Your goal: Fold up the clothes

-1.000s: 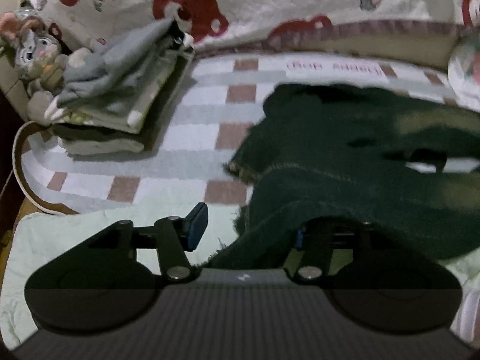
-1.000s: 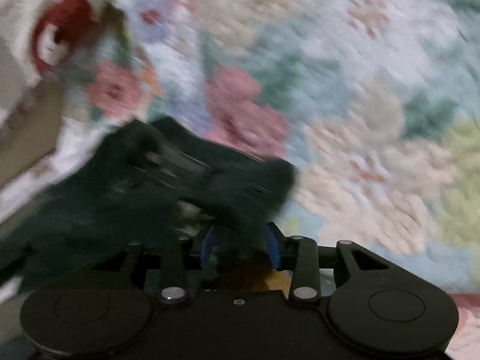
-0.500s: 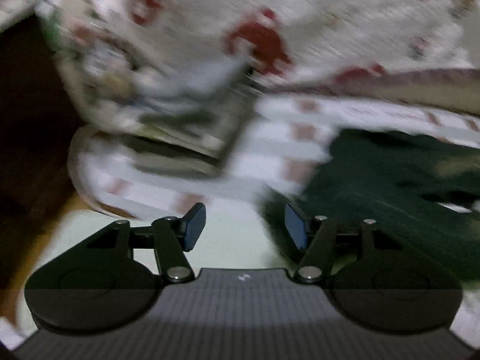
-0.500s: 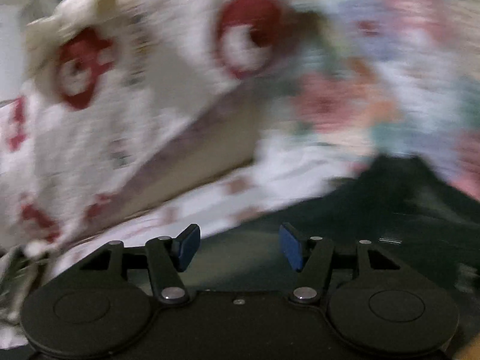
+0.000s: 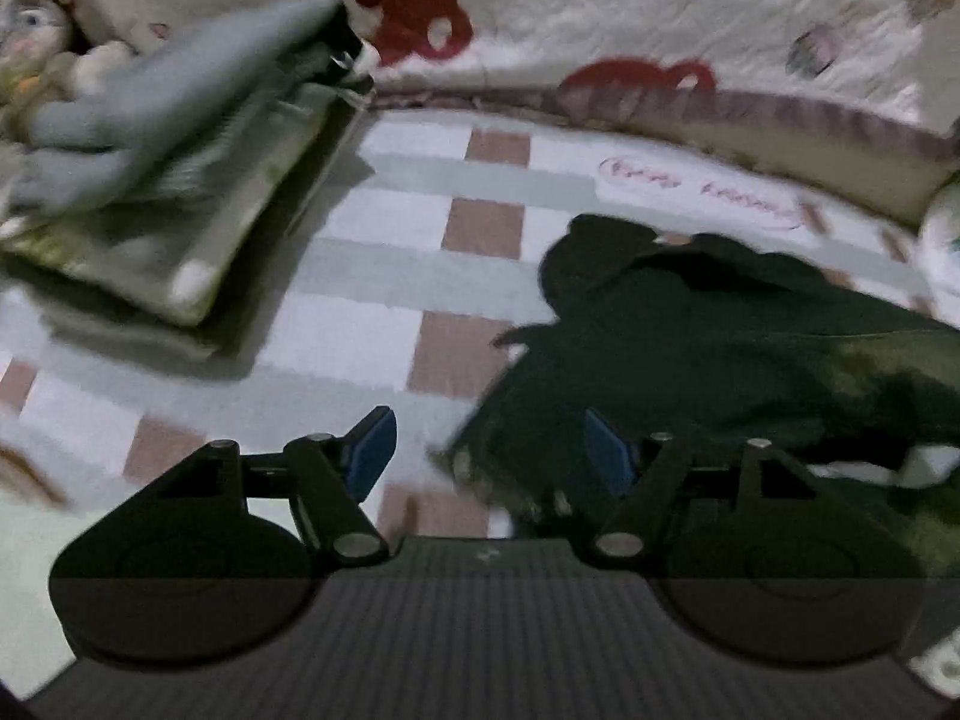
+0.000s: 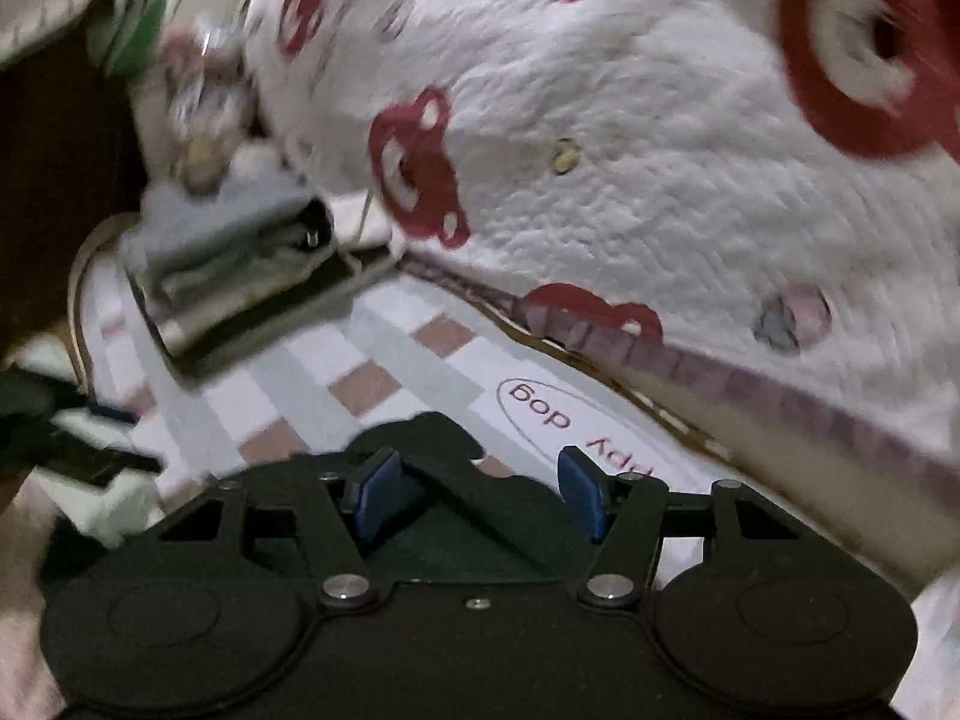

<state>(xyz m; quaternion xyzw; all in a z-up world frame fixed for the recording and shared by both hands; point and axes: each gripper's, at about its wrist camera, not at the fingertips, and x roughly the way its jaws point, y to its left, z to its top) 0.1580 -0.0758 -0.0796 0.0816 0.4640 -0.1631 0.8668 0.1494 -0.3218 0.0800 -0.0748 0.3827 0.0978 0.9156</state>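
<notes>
A dark green garment (image 5: 738,348) lies crumpled on the checked sheet (image 5: 360,312), at the right of the left wrist view. My left gripper (image 5: 489,456) hovers over its near left corner. Its jaws are opening, with the garment's frayed edge between the blue pads (image 5: 372,450) and no pad pressing on it. In the right wrist view the garment (image 6: 420,438) shows as a dark fold under my right gripper (image 6: 477,495), which is open and above the cloth. A dark shape with a blue tip at the far left looks like the left gripper (image 6: 90,438).
A stack of folded clothes (image 5: 168,192) (image 6: 240,264), grey piece on top, sits at the sheet's far left. A stuffed toy (image 5: 36,42) leans behind it. A white blanket with red bears (image 5: 660,30) (image 6: 630,150) bounds the far side.
Both grippers have let go of the dark garment and opened. The right gripper rolled and swung away from the floral quilt to face the bear blanket. The left view swung left, then back.
</notes>
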